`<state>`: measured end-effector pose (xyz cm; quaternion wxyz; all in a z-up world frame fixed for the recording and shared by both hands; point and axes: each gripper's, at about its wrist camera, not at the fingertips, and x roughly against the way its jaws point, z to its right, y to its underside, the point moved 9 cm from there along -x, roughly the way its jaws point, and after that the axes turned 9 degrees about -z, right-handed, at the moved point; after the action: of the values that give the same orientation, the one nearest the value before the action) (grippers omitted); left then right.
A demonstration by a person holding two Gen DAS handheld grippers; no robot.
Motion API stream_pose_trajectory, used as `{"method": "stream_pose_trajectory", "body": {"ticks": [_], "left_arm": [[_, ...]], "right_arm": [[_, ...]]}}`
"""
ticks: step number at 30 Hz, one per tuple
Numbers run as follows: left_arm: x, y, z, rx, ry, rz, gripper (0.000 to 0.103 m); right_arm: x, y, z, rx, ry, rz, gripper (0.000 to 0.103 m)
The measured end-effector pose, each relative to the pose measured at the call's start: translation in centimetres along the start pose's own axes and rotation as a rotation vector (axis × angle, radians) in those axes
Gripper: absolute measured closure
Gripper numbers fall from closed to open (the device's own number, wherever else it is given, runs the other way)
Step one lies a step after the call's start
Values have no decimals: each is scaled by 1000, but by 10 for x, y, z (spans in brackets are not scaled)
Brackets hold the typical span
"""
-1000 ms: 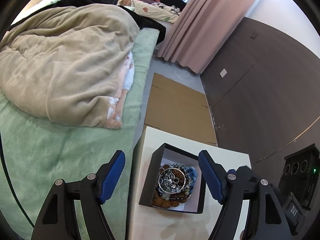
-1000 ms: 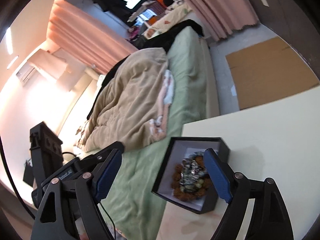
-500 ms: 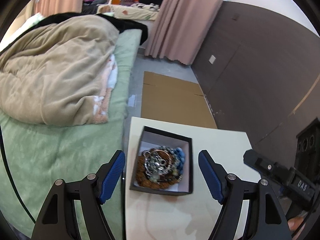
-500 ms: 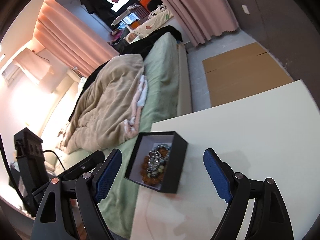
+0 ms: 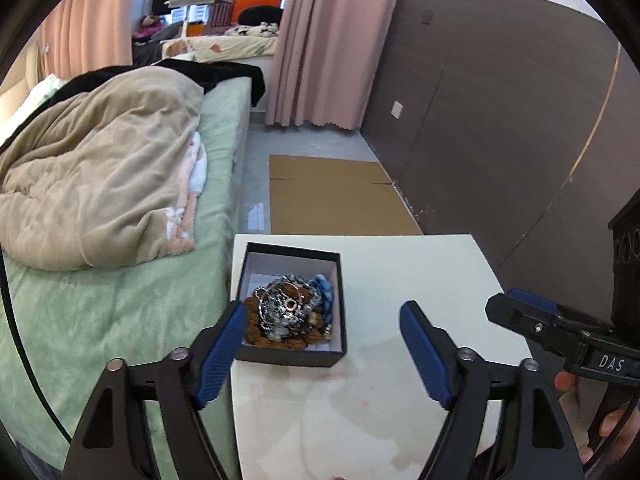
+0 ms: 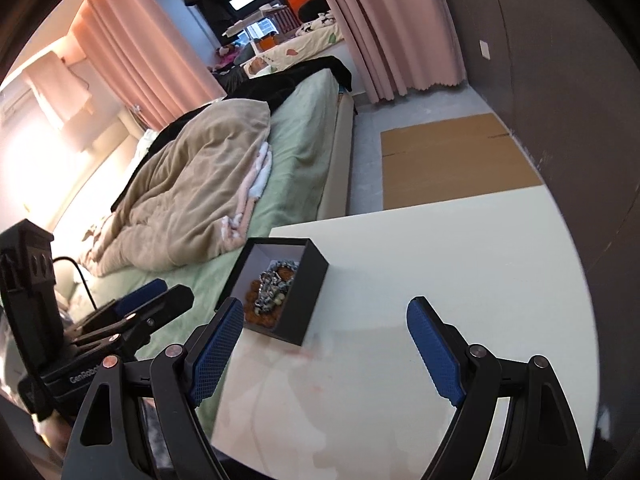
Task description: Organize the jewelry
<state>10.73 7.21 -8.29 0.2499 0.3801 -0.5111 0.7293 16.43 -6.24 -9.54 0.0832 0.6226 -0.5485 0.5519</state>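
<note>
A small black box point(image 5: 332, 284) with a white lining sits near the left edge of a cream table point(image 5: 420, 272). It holds a tangled pile of jewelry point(image 5: 290, 312): silver chains, brown beads and blue beads. My left gripper point(image 5: 322, 340) is open and empty, just in front of the box. My right gripper point(image 6: 326, 340) is open and empty over the table, right of the box point(image 6: 308, 292), with the jewelry point(image 6: 272, 292) showing inside. Each gripper shows in the other's view: the right one point(image 5: 532, 316) and the left one point(image 6: 148, 300).
A bed point(image 5: 120, 300) with a green sheet and a beige blanket point(image 5: 100, 184) runs along the table's left side. Flat cardboard point(image 5: 332, 196) lies on the floor beyond the table. A dark wall point(image 5: 500, 120) stands to the right. Pink curtains point(image 5: 320, 40) hang behind.
Both grippers have pulled back and away from the box, which now lies farther ahead. The right gripper has swung to the right over the table. Both stay open.
</note>
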Motion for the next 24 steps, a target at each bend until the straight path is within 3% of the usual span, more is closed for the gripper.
{"method": "stream_pose_trajectory", "body": {"ticks": [8, 9, 10, 12, 24], "left_arm": [[11, 6, 19, -42, 11, 34, 5], [15, 5, 21, -48, 9, 51, 1], [17, 5, 24, -52, 9, 62, 0], [22, 3, 28, -57, 11, 84, 0], [40, 6, 30, -78, -45, 169, 0]], "right_arm": [[16, 6, 6, 21, 38, 2, 18], [19, 7, 7, 29, 42, 5, 14], [21, 8, 7, 35, 53, 11, 6], [26, 9, 9, 45, 69, 27, 0], [55, 11, 20, 83, 110, 80, 0]]}}
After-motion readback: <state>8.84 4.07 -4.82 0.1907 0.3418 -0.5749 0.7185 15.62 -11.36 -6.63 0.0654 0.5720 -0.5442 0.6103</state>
